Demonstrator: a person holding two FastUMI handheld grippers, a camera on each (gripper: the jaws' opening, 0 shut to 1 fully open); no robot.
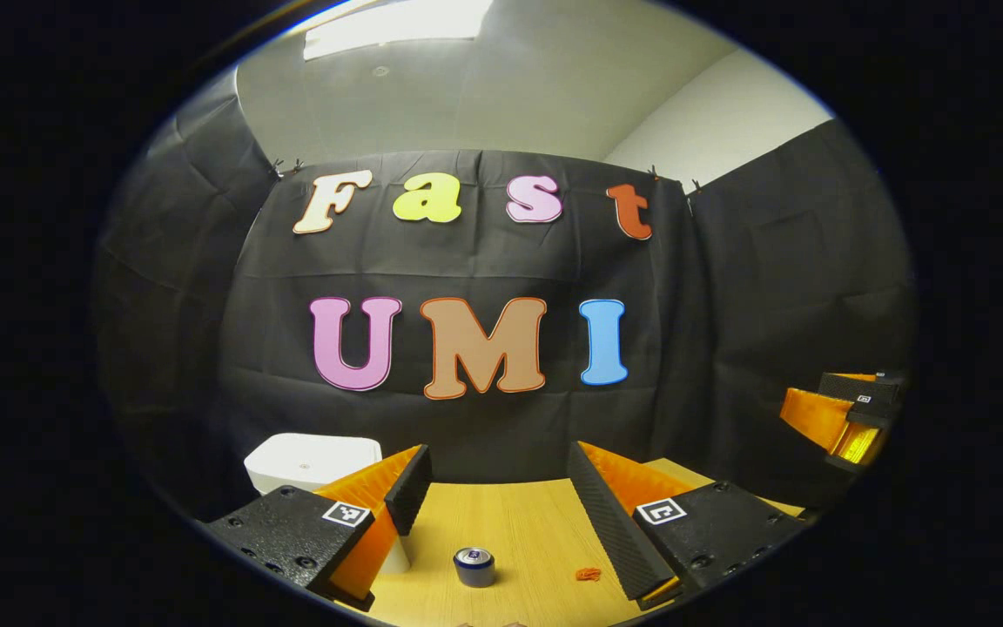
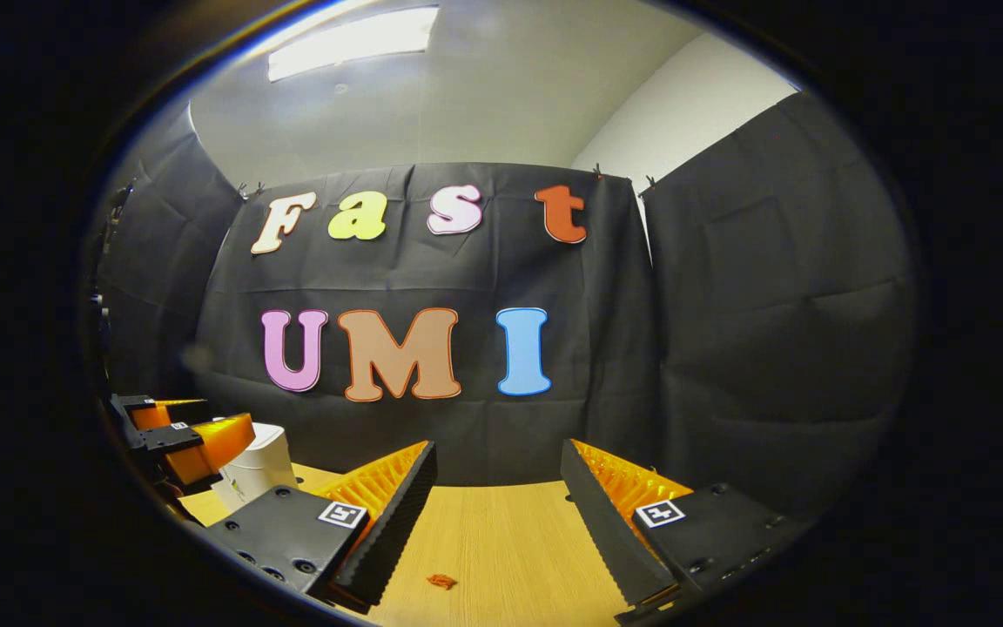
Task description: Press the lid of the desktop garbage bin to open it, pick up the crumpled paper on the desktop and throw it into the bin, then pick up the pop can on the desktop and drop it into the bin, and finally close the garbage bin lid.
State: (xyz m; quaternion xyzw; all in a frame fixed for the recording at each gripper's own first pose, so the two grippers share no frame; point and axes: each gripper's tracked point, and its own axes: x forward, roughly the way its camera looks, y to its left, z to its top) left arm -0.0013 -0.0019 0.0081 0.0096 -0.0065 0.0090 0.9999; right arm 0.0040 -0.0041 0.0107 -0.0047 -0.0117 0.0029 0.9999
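In the left gripper view, the left gripper (image 1: 494, 505) hovers over the table (image 1: 528, 531), jaws apart; the pop can (image 1: 474, 566) stands at six o'clock, the lidded bin (image 1: 310, 461) at eight. The right gripper (image 2: 499, 505) holds its jaws apart too, empty.

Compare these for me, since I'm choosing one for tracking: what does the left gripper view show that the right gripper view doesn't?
Left gripper view: the pop can upright on the desktop, and the right gripper at the right. Right gripper view: the left gripper at the left, partly covering the white bin. Both: that bin, the desktop, the small orange scrap, open fingers.
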